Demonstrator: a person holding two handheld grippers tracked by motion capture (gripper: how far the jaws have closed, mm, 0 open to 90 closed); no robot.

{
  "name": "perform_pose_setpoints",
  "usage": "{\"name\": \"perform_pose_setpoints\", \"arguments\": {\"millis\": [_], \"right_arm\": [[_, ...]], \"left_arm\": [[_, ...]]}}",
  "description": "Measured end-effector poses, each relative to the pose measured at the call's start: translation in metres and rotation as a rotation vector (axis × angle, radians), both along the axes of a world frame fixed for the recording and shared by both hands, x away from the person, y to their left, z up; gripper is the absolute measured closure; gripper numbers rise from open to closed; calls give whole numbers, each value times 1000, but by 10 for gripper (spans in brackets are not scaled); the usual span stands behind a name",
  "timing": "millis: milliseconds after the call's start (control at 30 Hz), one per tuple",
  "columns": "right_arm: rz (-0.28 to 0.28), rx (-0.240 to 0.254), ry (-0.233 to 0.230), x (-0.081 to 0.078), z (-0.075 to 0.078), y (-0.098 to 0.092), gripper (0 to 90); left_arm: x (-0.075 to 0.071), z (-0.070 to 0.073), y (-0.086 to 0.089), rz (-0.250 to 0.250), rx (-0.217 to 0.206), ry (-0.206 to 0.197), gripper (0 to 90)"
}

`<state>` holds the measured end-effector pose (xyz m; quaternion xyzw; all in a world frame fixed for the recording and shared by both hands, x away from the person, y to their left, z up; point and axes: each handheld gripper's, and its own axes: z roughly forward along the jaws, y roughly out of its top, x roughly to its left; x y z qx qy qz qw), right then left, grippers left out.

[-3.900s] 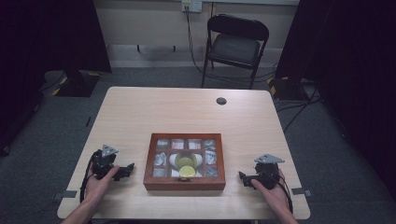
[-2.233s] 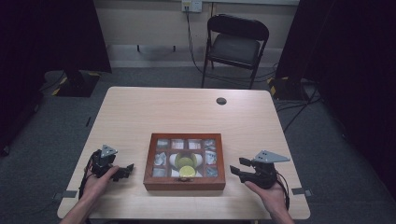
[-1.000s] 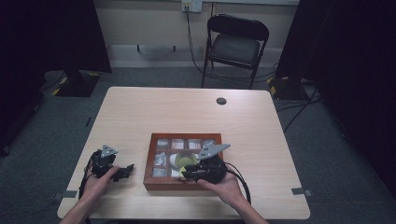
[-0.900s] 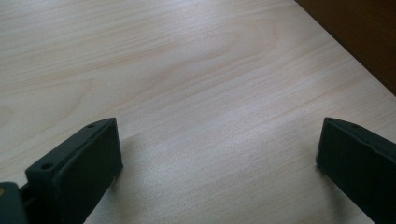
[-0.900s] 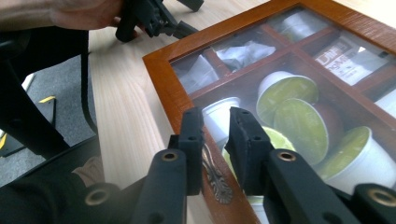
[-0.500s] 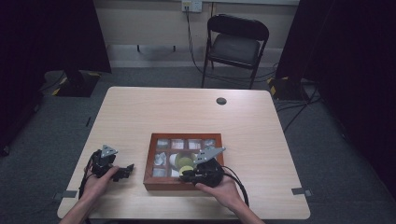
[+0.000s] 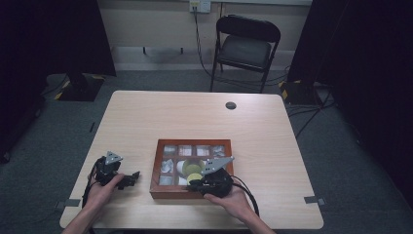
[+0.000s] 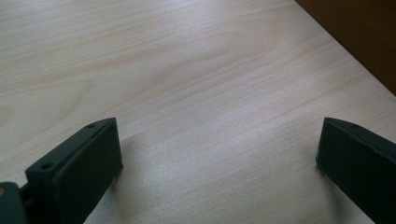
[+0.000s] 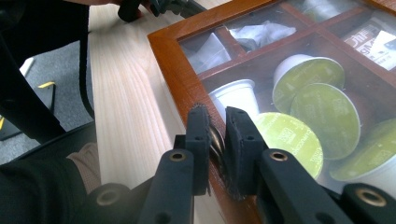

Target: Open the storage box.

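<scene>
Wooden box [image 7: 192, 165] with glass lid sits near the surface's [image 7: 195, 117] front edge. Right claw [image 9: 219, 135] pinched narrow on a small metal knob [image 9: 215, 140] at its front rim. Left claw [image 8: 219, 154] wide, resting at front-left corner.

Left gripper [image 7: 130, 177]: jaws wide apart, held low by left hand [image 7: 103, 187]. Right gripper [image 9: 217, 135]: jaws nearly together, held by right hand [image 7: 233, 199].

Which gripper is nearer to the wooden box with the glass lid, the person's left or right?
The right. The right gripper is at the wooden box, its jaws closed on a small metal knob at the front edge. The left gripper rests on the table beside the box, open and apart from it.
</scene>
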<state>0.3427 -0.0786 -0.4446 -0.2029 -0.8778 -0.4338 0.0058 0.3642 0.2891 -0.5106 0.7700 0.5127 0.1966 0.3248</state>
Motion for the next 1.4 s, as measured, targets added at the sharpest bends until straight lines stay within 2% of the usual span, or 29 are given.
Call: {"name": "perform_pose_setpoints", "arguments": {"millis": [367,1400], "right_arm": [[11,-7,0,2,5,1,806],[3,49,7,6,22,-3,808]], "left_arm": [[0,0,0,0,-1,0,0],[0,0,0,0,0,0,0]]}}
